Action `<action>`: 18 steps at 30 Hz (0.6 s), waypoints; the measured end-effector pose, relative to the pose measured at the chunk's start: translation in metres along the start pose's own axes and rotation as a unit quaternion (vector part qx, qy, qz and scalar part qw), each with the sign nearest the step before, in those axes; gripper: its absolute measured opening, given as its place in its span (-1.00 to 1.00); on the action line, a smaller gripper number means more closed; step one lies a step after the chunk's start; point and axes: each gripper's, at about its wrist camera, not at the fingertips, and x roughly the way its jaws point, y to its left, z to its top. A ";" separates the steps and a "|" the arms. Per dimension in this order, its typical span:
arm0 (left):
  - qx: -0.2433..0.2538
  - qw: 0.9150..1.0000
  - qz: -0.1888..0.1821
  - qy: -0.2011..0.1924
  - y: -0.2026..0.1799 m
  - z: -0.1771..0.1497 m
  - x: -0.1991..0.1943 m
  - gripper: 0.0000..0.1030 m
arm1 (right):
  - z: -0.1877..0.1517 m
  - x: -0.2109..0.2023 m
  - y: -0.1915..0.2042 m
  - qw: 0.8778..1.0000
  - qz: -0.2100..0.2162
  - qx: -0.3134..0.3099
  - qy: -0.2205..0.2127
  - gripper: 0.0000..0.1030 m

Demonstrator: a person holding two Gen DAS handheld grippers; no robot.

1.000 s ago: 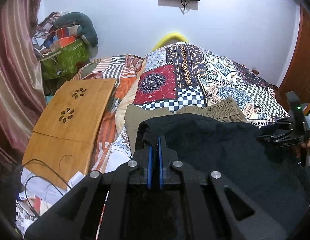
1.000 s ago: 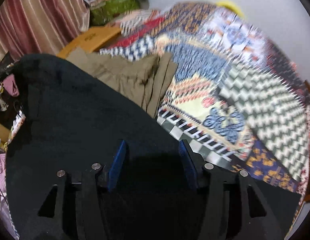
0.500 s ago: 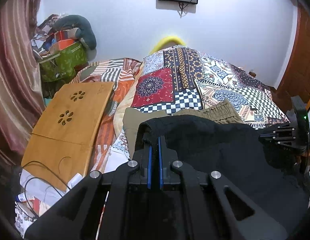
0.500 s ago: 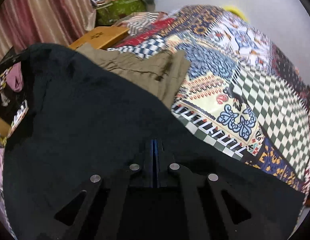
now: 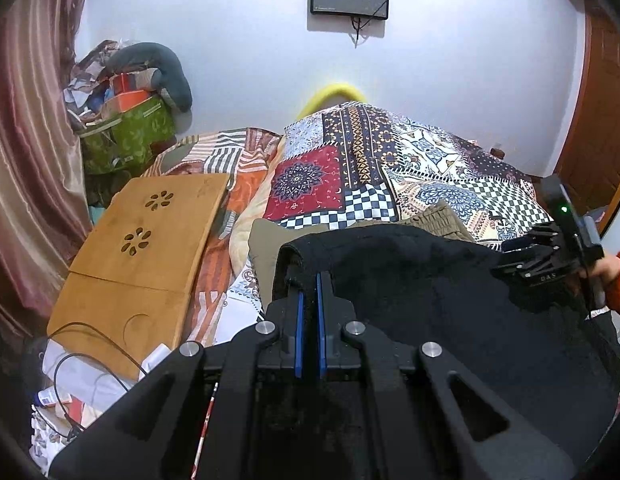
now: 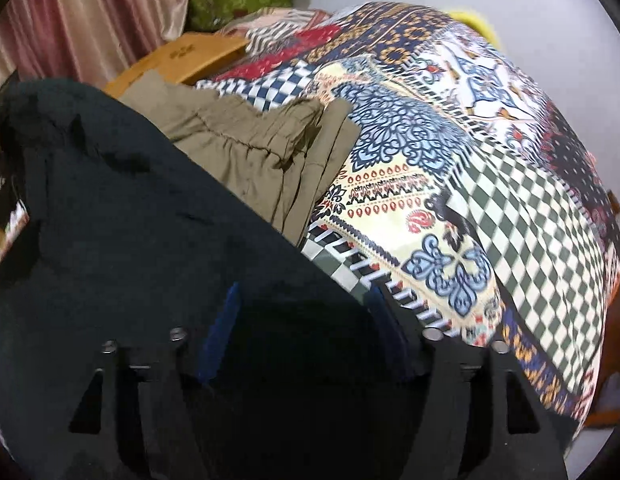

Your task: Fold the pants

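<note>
Pants (image 5: 450, 280), black and heavy-looking, lie spread over the near end of a bed covered by a patchwork quilt (image 5: 362, 160); they are the landmark here. Just beyond the black pants, touching their far edge, sits a folded olive garment (image 6: 250, 148). Left of the pants, off the bed's side, lies a wooden lap desk (image 5: 150, 240).

The left gripper (image 5: 308, 292) is clenched on the pants' upper left corner, its blue pads pinching a fold of black cloth. The right gripper (image 6: 304, 336), at the pants' right edge, has its jaws opening; dark fabric lies beneath and between the pads, but they do not press on it. A hand (image 5: 602, 270) in an orange sleeve holds that tool.

Risks, as a judgement: with only one corner gripped, pulling now could drag the pants askew and bunch them instead of making a clean fold. The right side, freed, may slump off the bed's edge. Sliding the black cloth forward could also shove or rumple the olive garment.

Writing: small pale letters show on the right gripper's body in the left view, too blurred to read surely. The wall screen beyond the pants shows no legible text.
</note>
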 end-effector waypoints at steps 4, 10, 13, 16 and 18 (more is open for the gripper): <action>0.003 1.000 -0.001 0.000 -0.001 0.002 0.006 -0.91 | 0.001 0.012 -0.012 0.997 0.069 0.045 0.007 -0.13; 0.001 1.000 0.000 0.003 -0.002 0.005 0.012 -0.91 | -0.004 0.003 0.006 0.997 0.065 0.046 -0.015 -0.83; -0.002 1.000 -0.002 0.002 -0.002 0.004 0.008 -0.91 | -0.007 -0.006 0.023 0.999 0.024 0.018 -0.034 -0.86; -0.003 1.000 -0.002 0.000 -0.001 0.004 0.002 -0.91 | -0.012 -0.018 0.025 0.998 0.019 0.033 -0.049 -0.88; -0.006 1.000 -0.004 -0.002 0.000 0.004 -0.005 -0.91 | -0.015 -0.030 0.026 0.997 0.011 0.036 -0.063 -0.88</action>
